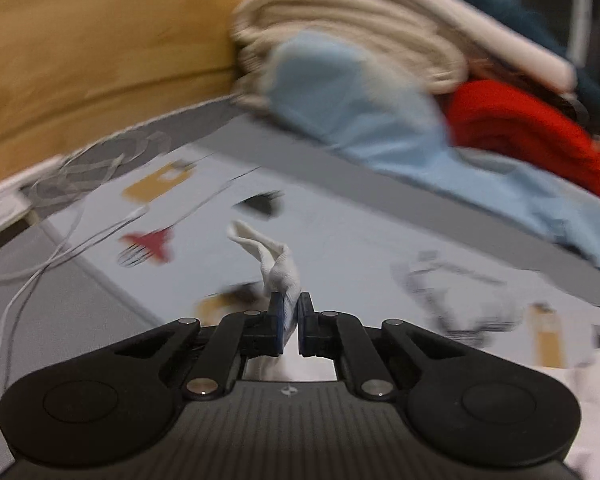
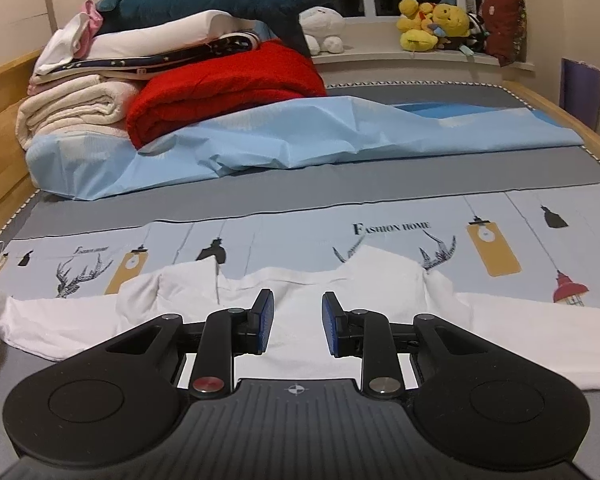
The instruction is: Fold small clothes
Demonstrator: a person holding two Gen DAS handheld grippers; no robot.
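Bed sheet (image 2: 300,236) with printed lamps and antlers carries our white shirt (image 2: 300,300), spread flat at 6 o'clock. Our left gripper (image 1: 289,312) pinches a bunched shirt end (image 1: 278,268); our right gripper (image 2: 296,320) hovers with jaws apart above the shirt. Folded blankets (image 2: 220,92) lie at 11 o'clock.

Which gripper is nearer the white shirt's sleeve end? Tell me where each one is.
Left. The left gripper is shut on the sleeve end, which bunches up from its pads. The right gripper hangs open over the middle of the white shirt, pinching nothing.
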